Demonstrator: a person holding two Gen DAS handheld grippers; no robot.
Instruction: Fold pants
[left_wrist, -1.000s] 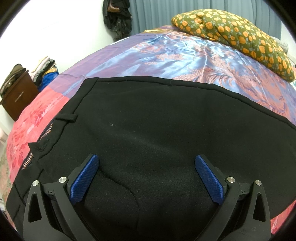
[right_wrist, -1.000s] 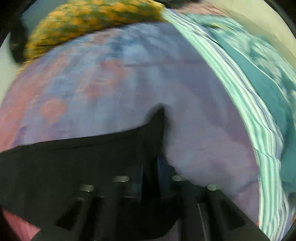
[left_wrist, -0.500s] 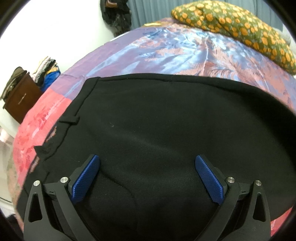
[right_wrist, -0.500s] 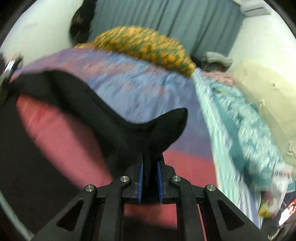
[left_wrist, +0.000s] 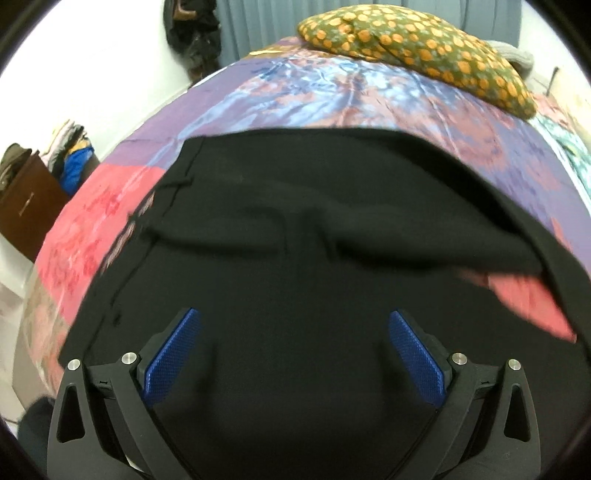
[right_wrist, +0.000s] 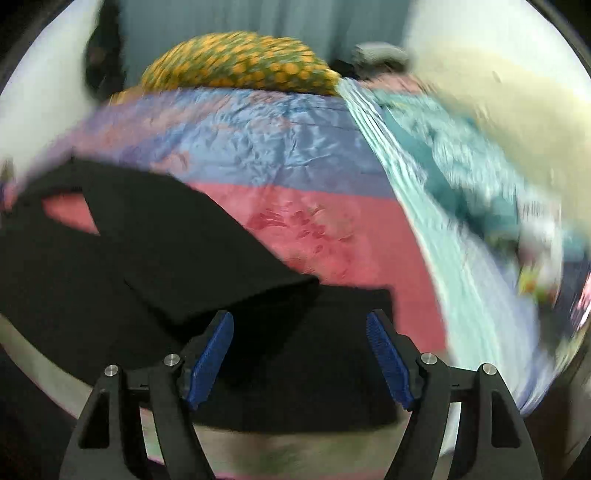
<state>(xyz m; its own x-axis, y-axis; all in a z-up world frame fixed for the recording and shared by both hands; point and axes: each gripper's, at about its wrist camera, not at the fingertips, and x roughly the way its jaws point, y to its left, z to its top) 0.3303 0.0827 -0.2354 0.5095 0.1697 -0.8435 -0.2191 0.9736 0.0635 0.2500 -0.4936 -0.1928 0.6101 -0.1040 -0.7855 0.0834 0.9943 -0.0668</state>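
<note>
**One leg laid over, both grippers empty**

The left gripper (left_wrist: 293, 354) and right gripper (right_wrist: 299, 354) hover spread wide, gripping nothing. Below them the black pants (left_wrist: 295, 229) lie on the bedspread (left_wrist: 332, 92), running left to right, waistband to the left. Lengthwise fold looks done; next, pinch the cuffs. Pillow (left_wrist: 413, 48) beyond.

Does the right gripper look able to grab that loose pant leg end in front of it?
Probably yes. The right gripper is open, and the pant leg end lies just ahead of its fingers with nothing over it.
</note>
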